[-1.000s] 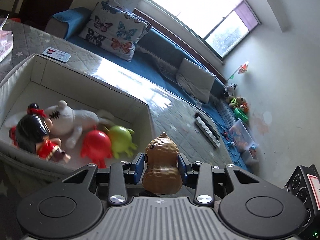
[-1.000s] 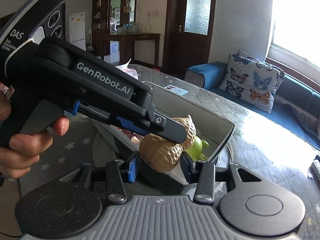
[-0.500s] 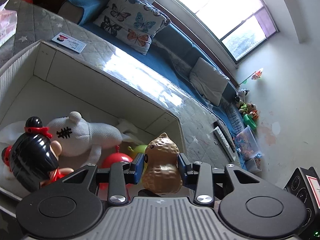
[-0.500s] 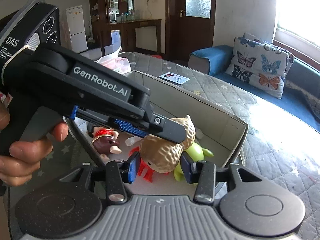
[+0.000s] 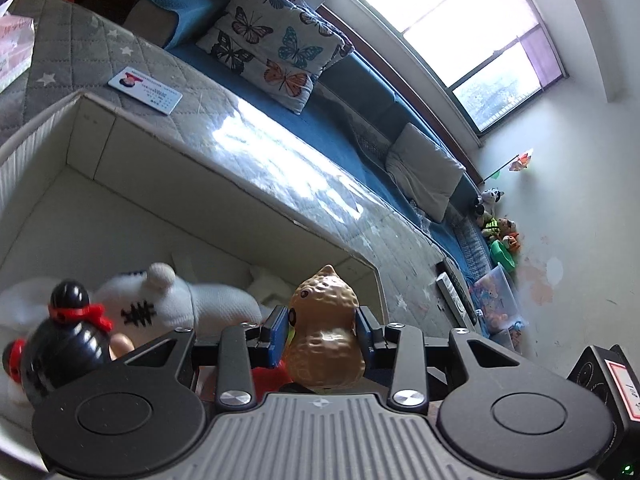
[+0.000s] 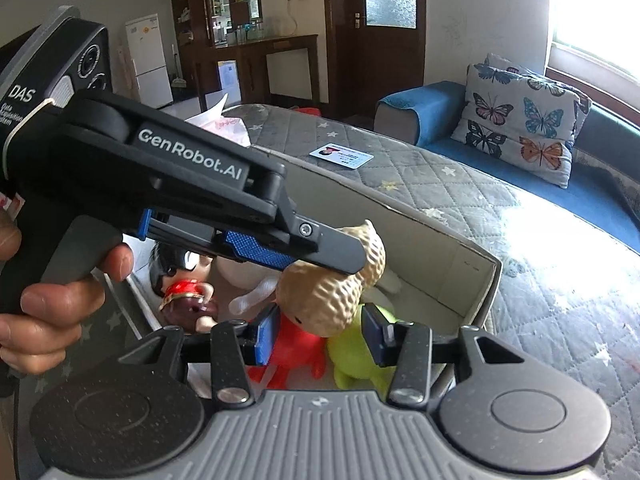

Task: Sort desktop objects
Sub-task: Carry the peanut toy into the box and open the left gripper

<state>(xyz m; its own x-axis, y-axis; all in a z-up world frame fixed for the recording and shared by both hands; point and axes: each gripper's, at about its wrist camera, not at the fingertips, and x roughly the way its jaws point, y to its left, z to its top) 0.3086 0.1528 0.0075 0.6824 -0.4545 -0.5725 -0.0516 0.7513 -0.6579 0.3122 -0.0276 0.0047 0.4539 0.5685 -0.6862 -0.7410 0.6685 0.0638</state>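
My left gripper (image 5: 322, 330) is shut on a tan peanut toy (image 5: 326, 340) and holds it over the open white box (image 5: 224, 184). The right wrist view shows the same toy (image 6: 332, 288) in the left gripper (image 6: 344, 256) above the box (image 6: 472, 280). My right gripper (image 6: 320, 338) is open and empty just behind it. In the box lie a black-haired doll (image 5: 68, 344), a white plush (image 5: 192, 300), a red toy (image 6: 292, 354) and a green toy (image 6: 356, 356).
The box stands on a grey quilted table (image 5: 280, 176). A card (image 5: 145, 90) lies on the cloth beyond the box. A pink packet (image 5: 14, 50) is at the far left. A butterfly cushion (image 5: 276, 44) rests on the blue sofa behind.
The left gripper has carried the peanut toy forward and lower over the box. The right gripper has followed, and the box contents now show larger.
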